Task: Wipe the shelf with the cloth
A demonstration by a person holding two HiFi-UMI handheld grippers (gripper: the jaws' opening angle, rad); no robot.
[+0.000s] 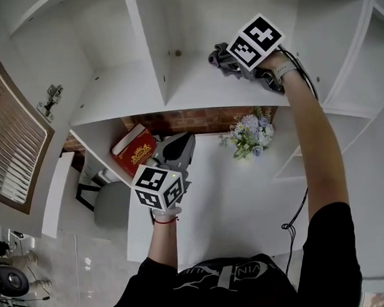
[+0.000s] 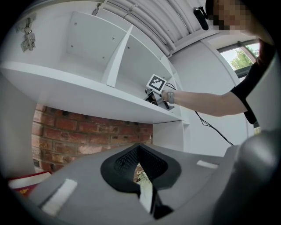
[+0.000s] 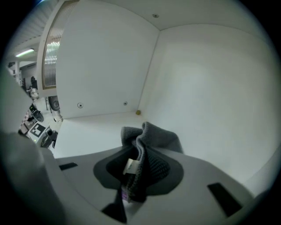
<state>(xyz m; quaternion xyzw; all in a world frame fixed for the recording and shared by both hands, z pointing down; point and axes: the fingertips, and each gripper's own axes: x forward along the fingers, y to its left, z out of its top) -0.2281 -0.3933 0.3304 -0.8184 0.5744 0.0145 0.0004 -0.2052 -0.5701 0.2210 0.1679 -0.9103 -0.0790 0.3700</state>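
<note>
A grey cloth [image 1: 220, 57] lies bunched on the white upper shelf [image 1: 196, 85], close to the upright divider [image 1: 150, 43]. My right gripper [image 1: 233, 62] is shut on it. In the right gripper view the cloth [image 3: 153, 138] is pinched between the dark pads [image 3: 160, 169], and its free end rests on the shelf floor [image 3: 96, 127] near the back corner. My left gripper [image 1: 182, 139] hovers lower down, in front of the shelf below, pointing level at the brick wall [image 2: 88, 132]. Its fingertips [image 2: 138, 148] meet with nothing between them.
A red book [image 1: 134, 149] lies on the lower shelf at the left. A bunch of pale flowers [image 1: 248, 133] stands under the upper shelf. A slatted door [image 1: 11, 145] with a hinge [image 1: 50, 99] hangs open at the left. A cable [image 1: 295, 214] trails off the right arm.
</note>
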